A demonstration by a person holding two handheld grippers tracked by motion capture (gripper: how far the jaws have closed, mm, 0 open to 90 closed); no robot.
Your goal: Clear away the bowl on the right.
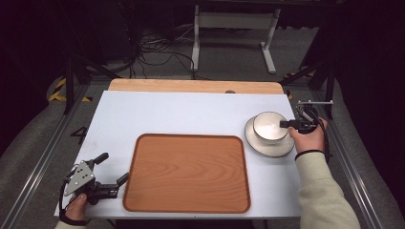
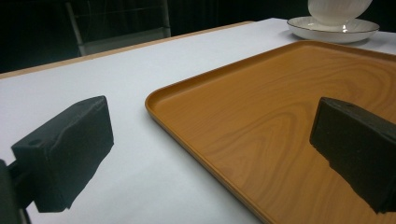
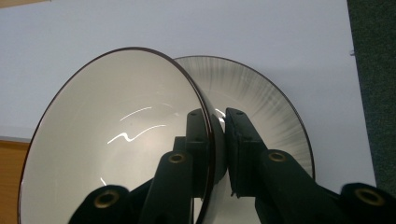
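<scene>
White bowl (image 1: 270,126), one, on one plate (image 1: 269,147), rim pinched by right tongs (image 1: 285,124); left tongs (image 1: 112,167) wide apart, empty; one wooden tray (image 1: 187,172).

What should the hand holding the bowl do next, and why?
Probably lift the bowl straight up a little. The right gripper is already shut on the bowl's rim, one jaw inside and one outside, and the bowl sits over the plate. The wooden tray beside it looks bare, a likely place to carry it.
</scene>
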